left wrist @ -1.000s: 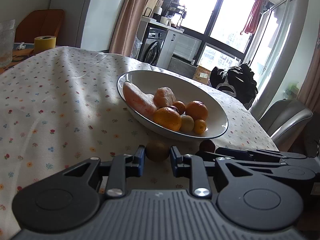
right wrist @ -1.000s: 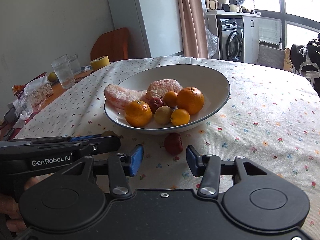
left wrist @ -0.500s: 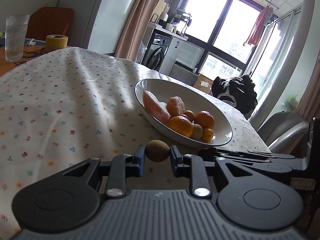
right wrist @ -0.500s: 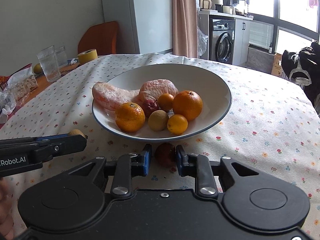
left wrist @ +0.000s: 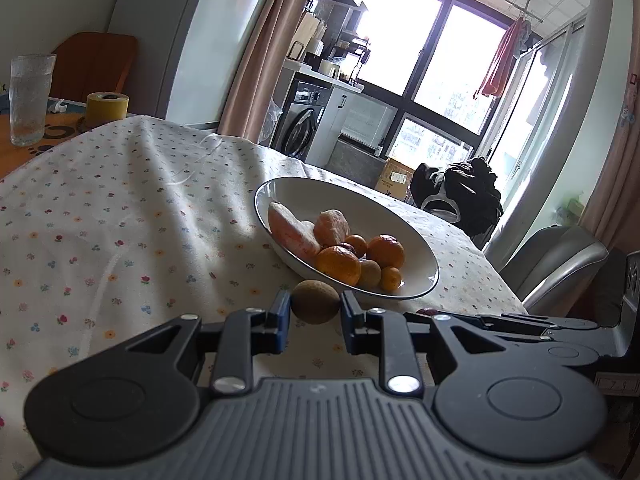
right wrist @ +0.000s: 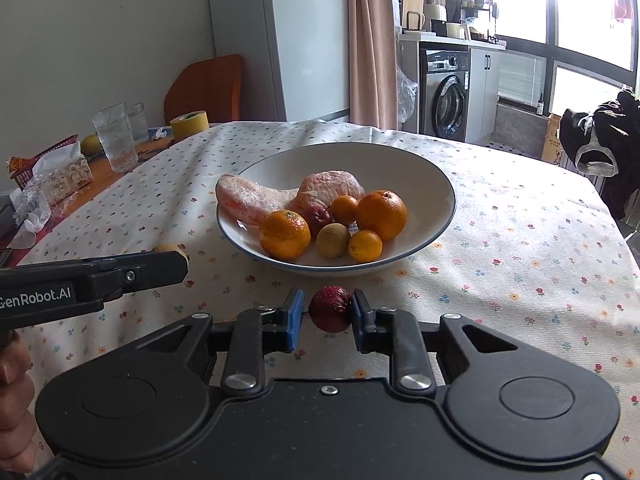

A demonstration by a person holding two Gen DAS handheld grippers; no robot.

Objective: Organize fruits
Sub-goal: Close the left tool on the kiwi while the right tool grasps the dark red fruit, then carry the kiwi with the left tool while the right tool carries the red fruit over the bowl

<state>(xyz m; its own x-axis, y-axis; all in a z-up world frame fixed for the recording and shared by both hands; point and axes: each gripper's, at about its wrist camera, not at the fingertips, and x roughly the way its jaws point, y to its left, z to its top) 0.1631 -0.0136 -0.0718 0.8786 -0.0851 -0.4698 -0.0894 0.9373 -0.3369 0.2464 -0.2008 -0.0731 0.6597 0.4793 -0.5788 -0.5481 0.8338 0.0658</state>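
Left wrist view
Left gripper (left wrist: 315,309): clamped on a brown kiwi (left wrist: 315,301), held just short of the bowl's near rim.
Bowl (left wrist: 340,196): white, set on the flowered tablecloth (left wrist: 120,216); oranges and other fruit piled inside.

Right wrist view
Right gripper (right wrist: 326,314): clamped on a dark red fruit (right wrist: 330,308), held just before the bowl (right wrist: 420,168).
Left gripper (right wrist: 176,260): seen from the side at left, beside the bowl; kiwi tip (right wrist: 168,248) visible behind it.

One white bowl (right wrist: 436,184) holds two peeled pomelo segments (right wrist: 248,200), four oranges (right wrist: 381,214), one kiwi (right wrist: 333,240) and one red fruit (right wrist: 319,218). Two claws each grip one fruit: a kiwi (left wrist: 315,301) and a red lychee (right wrist: 330,309). Two glasses (right wrist: 114,136) and one yellow tape roll (right wrist: 189,124) stand at the surface's far left corner.
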